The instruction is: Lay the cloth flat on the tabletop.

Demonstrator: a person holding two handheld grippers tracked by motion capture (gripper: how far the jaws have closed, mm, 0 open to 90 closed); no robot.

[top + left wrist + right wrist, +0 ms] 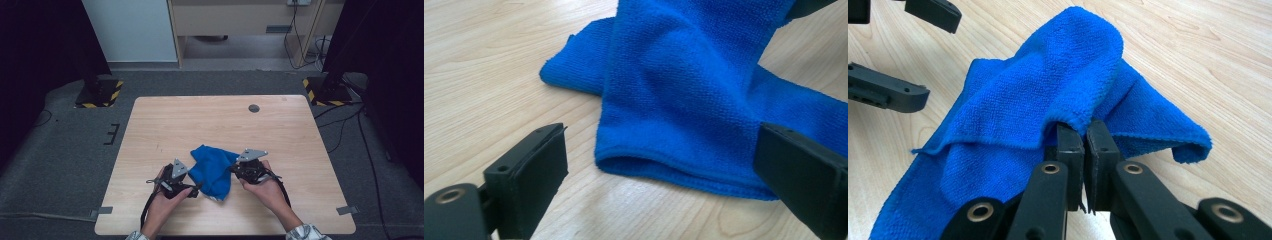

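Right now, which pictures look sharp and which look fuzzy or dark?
High view: dim at the black side edges, the blue cloth small and a bit soft. Left tool view: bright, cloth weave sharp, the near jaws slightly blurred. Right tool view: evenly lit, the weave crisp, no glare on the table.

No readable text, labels, brands or numbers anywhere. Only signs: yellow-black hazard stripes on two stand bases (98,94), upper left and upper right (325,92).

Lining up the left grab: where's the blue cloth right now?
In the high view the blue cloth lies on the table near its front edge, between both grippers: right gripper pinches it, open left gripper faces its hem.
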